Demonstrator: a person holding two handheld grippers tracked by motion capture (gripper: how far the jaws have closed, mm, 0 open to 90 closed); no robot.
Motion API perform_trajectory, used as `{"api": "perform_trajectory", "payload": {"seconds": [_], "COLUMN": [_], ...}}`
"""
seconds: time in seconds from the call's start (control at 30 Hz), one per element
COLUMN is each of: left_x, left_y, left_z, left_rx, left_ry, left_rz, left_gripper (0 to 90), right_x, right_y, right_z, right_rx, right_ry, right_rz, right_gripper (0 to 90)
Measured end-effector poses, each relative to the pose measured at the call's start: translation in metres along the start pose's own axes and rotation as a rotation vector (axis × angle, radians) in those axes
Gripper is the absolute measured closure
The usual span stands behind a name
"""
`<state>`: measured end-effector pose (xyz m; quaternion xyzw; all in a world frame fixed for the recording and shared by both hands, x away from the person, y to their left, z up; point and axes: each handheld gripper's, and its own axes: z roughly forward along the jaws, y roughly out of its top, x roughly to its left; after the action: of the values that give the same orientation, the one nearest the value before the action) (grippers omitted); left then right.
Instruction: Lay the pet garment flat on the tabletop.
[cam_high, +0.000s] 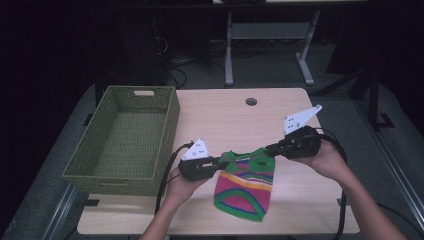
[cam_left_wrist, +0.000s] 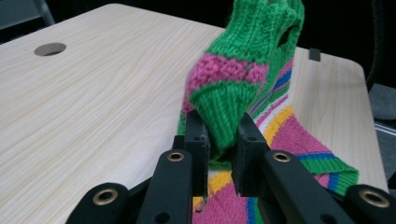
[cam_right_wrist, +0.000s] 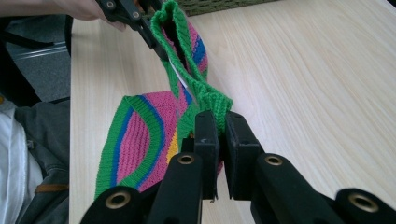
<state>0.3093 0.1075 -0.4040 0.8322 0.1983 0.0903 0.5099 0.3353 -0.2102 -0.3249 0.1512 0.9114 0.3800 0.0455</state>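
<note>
A knitted sock (cam_high: 245, 187) with green, pink, yellow and blue bands hangs between both grippers near the table's front edge, its lower part lying on the wood. My left gripper (cam_high: 222, 161) pinches the left corner of the green cuff; in the left gripper view the jaws (cam_left_wrist: 223, 135) press on a fold of the sock (cam_left_wrist: 243, 70). My right gripper (cam_high: 270, 149) grips the cuff's right corner, the jaws (cam_right_wrist: 223, 126) tight on the green edge of the sock (cam_right_wrist: 140, 135). The cuff is stretched between them. The left gripper (cam_right_wrist: 156, 42) shows at the far end in the right gripper view.
An olive woven basket (cam_high: 170, 130) stands on the left side of the light wooden table (cam_high: 225, 120), nothing inside it. A round cable hole (cam_high: 251, 101) sits near the far edge. Bare wood lies behind and right of the sock. Table legs and cables stand on the floor beyond.
</note>
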Motion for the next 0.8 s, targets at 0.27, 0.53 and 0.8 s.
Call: {"api": "perform_trajectory", "payload": {"seconds": [0.27,0.53,0.8], "left_x": [-0.001,0.005,0.018], "left_y": [0.001,0.007,0.005], "left_z": [0.002,0.008,0.016], "left_rx": [0.007,0.014,0.041], "left_ry": [0.016,0.048,0.078], "left_rz": [-0.015,-0.031,-0.06], "left_gripper": [81.6,82.8,82.8], "right_x": [0.0,-0.008,-0.026], "right_y": [-0.008,-0.009,-0.011], "right_z": [0.001,-0.001,0.008], "right_rx": [0.009,-0.012,-0.007], "right_ry": [-0.024,-0.042,-0.039], "right_rz": [0.018,0.034,0.069], "right_gripper": [84.1,84.0,83.9]}}
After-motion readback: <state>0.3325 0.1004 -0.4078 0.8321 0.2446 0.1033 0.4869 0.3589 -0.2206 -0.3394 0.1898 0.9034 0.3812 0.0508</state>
